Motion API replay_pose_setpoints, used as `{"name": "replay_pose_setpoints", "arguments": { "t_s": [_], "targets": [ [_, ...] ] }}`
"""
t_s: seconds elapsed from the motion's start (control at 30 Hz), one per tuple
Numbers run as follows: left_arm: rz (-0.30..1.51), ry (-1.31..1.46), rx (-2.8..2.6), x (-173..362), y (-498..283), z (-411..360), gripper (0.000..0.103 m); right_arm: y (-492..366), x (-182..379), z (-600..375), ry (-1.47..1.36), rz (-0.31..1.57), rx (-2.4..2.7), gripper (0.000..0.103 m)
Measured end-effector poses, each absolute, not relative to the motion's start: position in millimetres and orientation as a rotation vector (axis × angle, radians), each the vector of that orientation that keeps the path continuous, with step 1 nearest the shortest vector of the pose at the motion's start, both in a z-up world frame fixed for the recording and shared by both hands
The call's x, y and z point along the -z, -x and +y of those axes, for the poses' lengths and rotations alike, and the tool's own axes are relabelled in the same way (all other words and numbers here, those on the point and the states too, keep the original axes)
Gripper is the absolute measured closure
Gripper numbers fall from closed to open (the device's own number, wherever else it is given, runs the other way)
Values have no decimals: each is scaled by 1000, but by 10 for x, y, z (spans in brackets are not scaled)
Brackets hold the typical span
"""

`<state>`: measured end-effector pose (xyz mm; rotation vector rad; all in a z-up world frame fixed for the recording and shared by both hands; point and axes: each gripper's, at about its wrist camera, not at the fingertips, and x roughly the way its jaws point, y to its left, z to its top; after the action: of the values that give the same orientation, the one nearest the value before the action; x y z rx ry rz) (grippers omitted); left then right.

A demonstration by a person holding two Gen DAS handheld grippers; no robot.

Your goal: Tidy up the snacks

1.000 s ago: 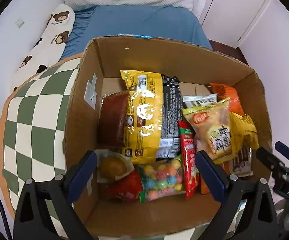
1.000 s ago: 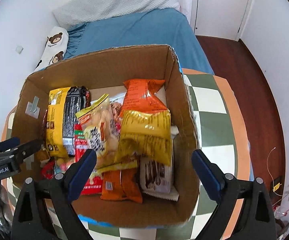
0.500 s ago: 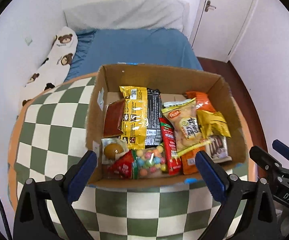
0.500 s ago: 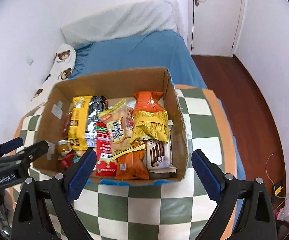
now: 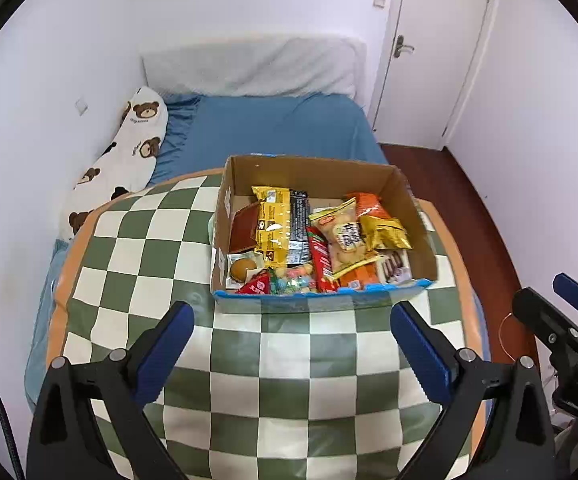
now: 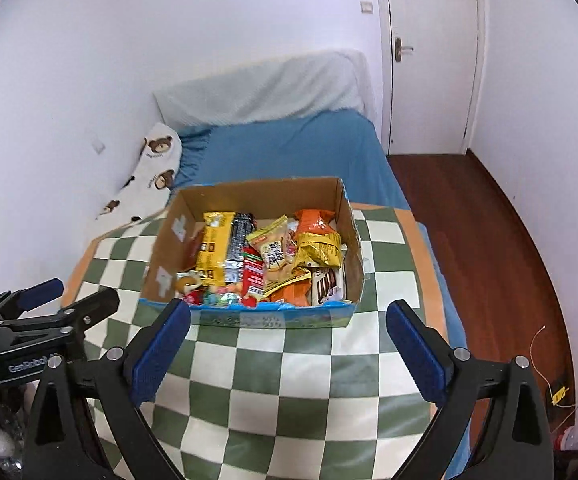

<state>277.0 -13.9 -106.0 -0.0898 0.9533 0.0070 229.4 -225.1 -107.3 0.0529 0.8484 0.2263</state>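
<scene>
An open cardboard box (image 5: 409,208) stands at the far side of a green-and-white checked table (image 5: 289,360). It holds several snack packets: a yellow packet (image 5: 275,226), a red stick pack (image 5: 321,260), a cracker bag (image 5: 343,236) and an orange bag (image 5: 365,202). The box also shows in the right wrist view (image 6: 351,232). My left gripper (image 5: 291,346) is open and empty, well back from the box. My right gripper (image 6: 287,346) is open and empty, also back from the box.
A bed with a blue sheet (image 5: 277,124) and a bear-print pillow (image 5: 129,148) lies behind the table. A white door (image 5: 429,52) and wooden floor (image 6: 481,232) are at the right. The table edge falls off on the right side.
Both grippers have pulled back and up from right over the box, so the box now looks small and far. Both stay open and empty.
</scene>
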Motion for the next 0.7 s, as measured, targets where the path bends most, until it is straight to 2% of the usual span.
{"name": "replay_pose_setpoints", "arguments": {
  "t_s": [0.33,0.7],
  "targets": [
    [855,61,-9,619,-2160,-207,2,-1601,579,-2196,-15,743,-233,1],
    [812,68,-22,458,-1956,-200,2,-1396,514,-2191,-33,744,-255,0]
  ]
}}
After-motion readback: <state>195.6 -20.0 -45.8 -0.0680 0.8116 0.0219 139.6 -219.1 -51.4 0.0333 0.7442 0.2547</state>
